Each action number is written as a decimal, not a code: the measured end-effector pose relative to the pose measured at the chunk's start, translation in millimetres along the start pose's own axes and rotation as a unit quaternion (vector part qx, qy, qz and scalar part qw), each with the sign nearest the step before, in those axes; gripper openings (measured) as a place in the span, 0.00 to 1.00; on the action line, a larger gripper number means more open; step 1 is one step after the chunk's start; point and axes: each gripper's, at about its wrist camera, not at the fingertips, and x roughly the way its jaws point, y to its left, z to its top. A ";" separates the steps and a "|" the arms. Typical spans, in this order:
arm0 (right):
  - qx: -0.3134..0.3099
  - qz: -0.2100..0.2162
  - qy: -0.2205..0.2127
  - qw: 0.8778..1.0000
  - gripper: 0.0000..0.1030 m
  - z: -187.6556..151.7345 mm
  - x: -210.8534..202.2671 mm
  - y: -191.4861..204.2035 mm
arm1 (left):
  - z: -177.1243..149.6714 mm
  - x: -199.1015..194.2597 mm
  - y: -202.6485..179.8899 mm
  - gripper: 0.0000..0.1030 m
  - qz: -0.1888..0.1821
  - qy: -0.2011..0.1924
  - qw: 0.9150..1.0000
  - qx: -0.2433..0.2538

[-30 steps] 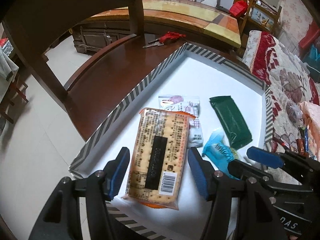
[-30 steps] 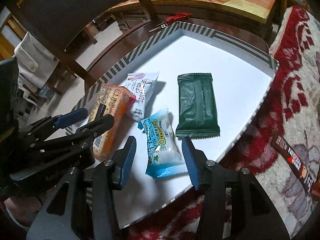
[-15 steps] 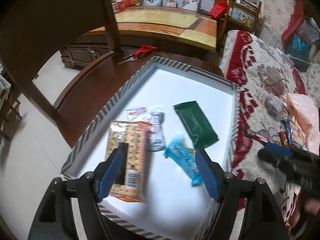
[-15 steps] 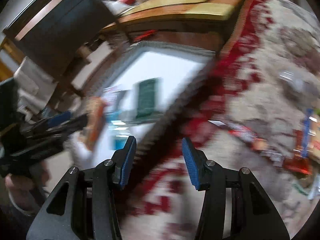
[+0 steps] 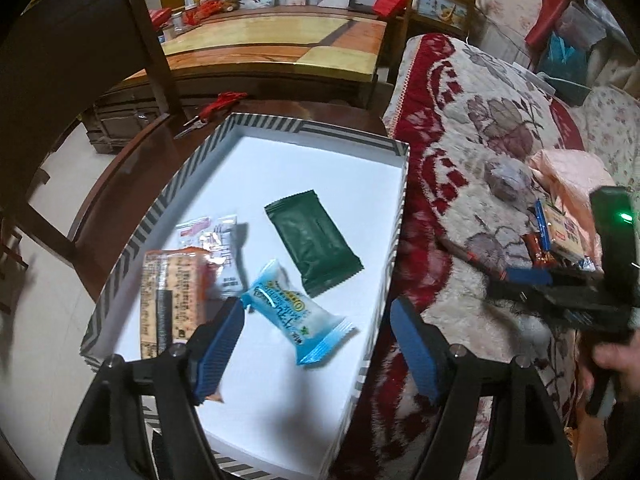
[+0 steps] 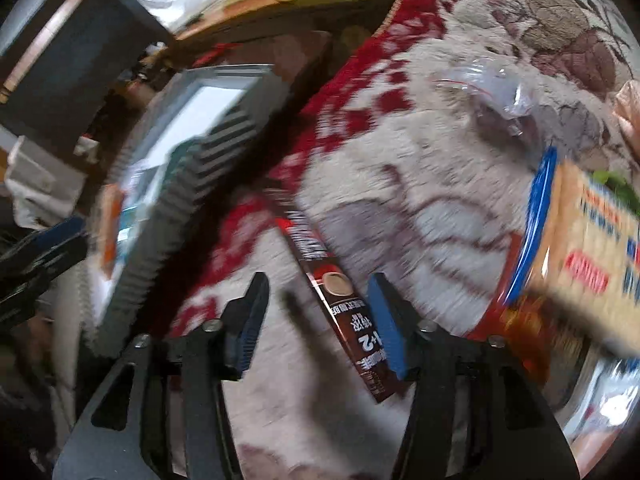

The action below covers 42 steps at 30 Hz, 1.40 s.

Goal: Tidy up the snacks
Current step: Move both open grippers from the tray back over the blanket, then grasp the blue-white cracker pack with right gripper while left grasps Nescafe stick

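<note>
Left claw (image 5: 316,336): nearest the lens; jaws wide apart and empty above the tray, blue pack below and between them untouched. Over the last second the jaws opened further; a second ago they flanked the cracker pack, now left of the left finger.
Right claw (image 6: 316,320): jaws part open, just been opening, nothing gripped; the coffee stick lies on the blanket between the fingers, its lower end near the right pad, contact not clear in the blur. A second ago this claw hung over the tray astride the blue pack; it is now off the tray.
Tray (image 5: 394,216): striped rim, white floor, on the dark bench (image 5: 132,152) beside the blanket.
Cracker pack (image 5: 172,300): tray, near left corner.
Blue pack (image 5: 292,312): tray, near middle; lies where it did.
White pack (image 5: 218,248): just behind the cracker pack, overlapped by it.
Green pack (image 5: 312,244): mid-tray, apart from the others.
Coffee stick (image 6: 340,300): brown, on the blanket (image 6: 420,168).
Biscuit pack (image 6: 592,260): blue-edged, on the blanket at right, with further wrappers, blurred.
Scissors (image 5: 212,110): red-handled, on the bench beyond the tray.
</note>
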 end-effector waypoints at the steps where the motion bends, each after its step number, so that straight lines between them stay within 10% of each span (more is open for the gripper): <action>1: 0.004 0.035 0.004 0.999 0.53 -4.6 -5.2 6.3 | 0.0 0.9 -1.9 0.75 0.000 0.001 1.000 0.000; 4: -0.019 0.097 0.028 0.995 0.53 -23.0 -12.6 33.3 | 0.0 4.0 -9.6 0.75 -0.005 0.007 1.000 0.001; 14: 0.030 0.022 -0.035 0.999 0.53 -82.7 -51.6 19.5 | -2.7 16.9 -68.8 0.75 -0.047 0.022 0.997 0.056; 24: 0.098 -0.084 -0.122 0.984 0.60 -65.5 -107.1 -55.5 | -8.9 40.9 -103.3 0.75 -0.094 0.060 0.985 0.130; 32: -0.089 -0.189 -0.011 0.978 0.68 1.5 -100.4 -63.7 | -7.0 52.4 -96.0 0.75 -0.107 0.079 0.984 0.120; 38: -0.264 -0.234 0.093 0.931 0.68 11.3 -74.8 -61.1 | -3.9 59.3 -100.1 0.75 -0.125 0.088 0.978 0.144; 42: -0.293 -0.223 0.115 0.923 0.68 18.1 -65.3 -69.5 | -1.0 62.3 -108.6 0.75 -0.132 0.093 0.973 0.166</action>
